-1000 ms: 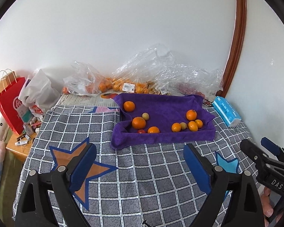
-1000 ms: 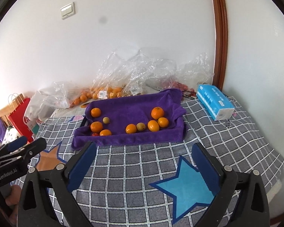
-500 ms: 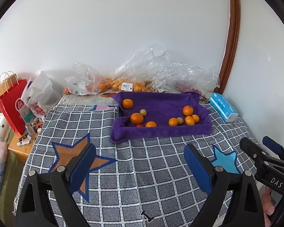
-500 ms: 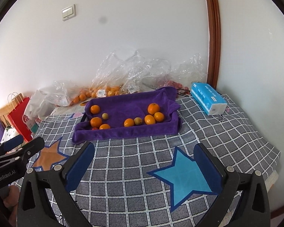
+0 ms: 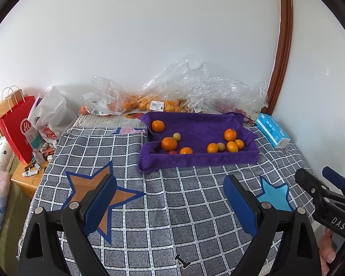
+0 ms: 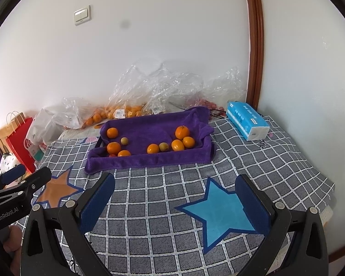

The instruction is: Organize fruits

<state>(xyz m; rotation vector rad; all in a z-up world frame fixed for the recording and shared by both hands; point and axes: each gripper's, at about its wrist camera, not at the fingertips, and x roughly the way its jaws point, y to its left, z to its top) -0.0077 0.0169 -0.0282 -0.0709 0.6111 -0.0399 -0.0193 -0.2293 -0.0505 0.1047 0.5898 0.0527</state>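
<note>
Round, glossy oranges (image 5: 169, 143) and smaller dull yellow-green fruits (image 5: 176, 136) lie scattered on a plush purple towel (image 5: 195, 158) lining a shallow tray at 12 o'clock. The left gripper (image 5: 169, 203) and right gripper (image 6: 174, 203) hover spread wide, holding nothing, above bare checkered cloth (image 6: 149, 184) nearer the towel's front edge.

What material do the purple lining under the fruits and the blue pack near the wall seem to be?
The purple lining looks like soft plush towel cloth: matte, fuzzy, with rolled, sagging edges. The blue pack seems to be tissues in thin glossy plastic film; its white end shows folded wrapping, though the print is too small to read.
</note>
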